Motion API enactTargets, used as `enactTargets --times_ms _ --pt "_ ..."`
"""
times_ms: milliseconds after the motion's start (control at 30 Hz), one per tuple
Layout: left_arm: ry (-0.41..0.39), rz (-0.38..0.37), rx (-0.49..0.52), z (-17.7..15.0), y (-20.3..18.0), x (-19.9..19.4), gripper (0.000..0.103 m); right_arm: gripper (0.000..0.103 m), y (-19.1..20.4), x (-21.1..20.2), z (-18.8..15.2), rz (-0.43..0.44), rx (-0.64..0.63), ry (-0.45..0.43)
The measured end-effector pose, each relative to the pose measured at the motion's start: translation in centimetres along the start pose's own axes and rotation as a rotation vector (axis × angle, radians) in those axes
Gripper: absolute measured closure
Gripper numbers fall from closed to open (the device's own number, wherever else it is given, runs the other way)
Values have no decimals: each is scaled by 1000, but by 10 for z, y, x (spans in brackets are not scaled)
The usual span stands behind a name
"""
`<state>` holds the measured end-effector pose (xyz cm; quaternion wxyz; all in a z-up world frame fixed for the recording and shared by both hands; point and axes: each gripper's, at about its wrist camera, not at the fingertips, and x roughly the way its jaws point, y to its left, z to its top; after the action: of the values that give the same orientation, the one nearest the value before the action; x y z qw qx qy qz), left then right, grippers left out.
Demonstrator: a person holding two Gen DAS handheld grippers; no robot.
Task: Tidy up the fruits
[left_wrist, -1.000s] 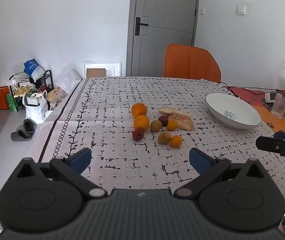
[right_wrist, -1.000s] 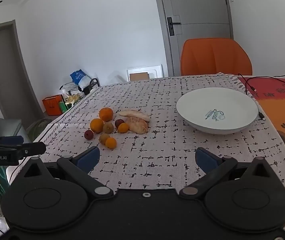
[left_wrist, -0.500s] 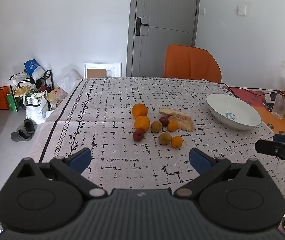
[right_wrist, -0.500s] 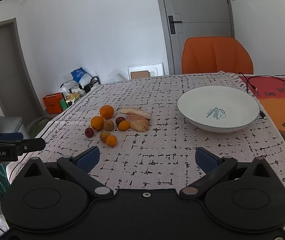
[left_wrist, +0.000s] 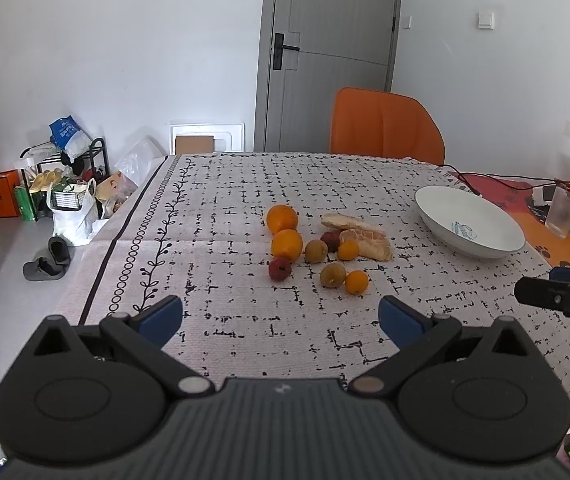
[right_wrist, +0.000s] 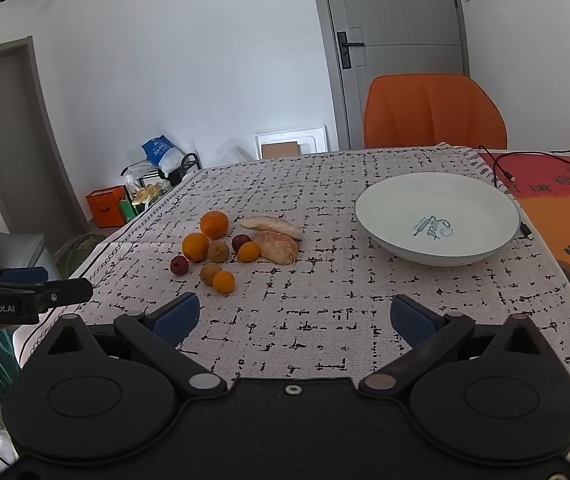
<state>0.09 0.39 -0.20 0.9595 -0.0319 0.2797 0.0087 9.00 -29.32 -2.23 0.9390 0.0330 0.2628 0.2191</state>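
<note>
A cluster of fruit lies mid-table: two oranges (left_wrist: 286, 244) (right_wrist: 195, 246), two small tangerines (left_wrist: 356, 282), two brownish kiwis (left_wrist: 332, 274), two dark red plums (left_wrist: 279, 269) and peeled citrus pieces (left_wrist: 367, 239) (right_wrist: 277, 245). A white bowl (left_wrist: 497, 248) (right_wrist: 389, 216) stands empty to the right of them. My left gripper (left_wrist: 281, 318) is open and empty, short of the fruit. My right gripper (right_wrist: 295, 318) is open and empty, between the fruit and the bowl, near the front edge.
An orange chair (left_wrist: 385, 128) stands at the table's far side. A plastic cup (left_wrist: 563, 214), cables and packets sit at the far right. Bags, a rack and slippers (left_wrist: 47, 260) are on the floor to the left. The patterned tablecloth (left_wrist: 225, 200) covers the table.
Both grippers have drifted slightly, the right one a little closer to the table; the fruit and bowl have not moved. Both stay open.
</note>
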Motion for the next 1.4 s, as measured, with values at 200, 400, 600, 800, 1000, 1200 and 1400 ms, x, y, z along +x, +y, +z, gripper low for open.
enactTargets --times_ms 200,400,600,800,1000,1200,1400 --pt "-1 1 1 0 0 -1 0 0 -1 1 0 0 2 1" --pt "0 -2 7 0 0 -2 0 0 0 1 0 0 2 1" --pt "2 0 9 1 -1 -1 0 0 -1 1 0 -2 0 2" --pt "9 -3 13 1 -1 0 0 0 0 0 0 -1 -2 3" --pt "9 -4 14 1 -1 0 0 0 0 1 0 -1 -3 4" --pt "9 -4 13 1 -1 0 0 0 1 1 0 -2 -3 4" --pt "14 -3 10 0 0 2 0 0 -1 3 -1 -1 1 8"
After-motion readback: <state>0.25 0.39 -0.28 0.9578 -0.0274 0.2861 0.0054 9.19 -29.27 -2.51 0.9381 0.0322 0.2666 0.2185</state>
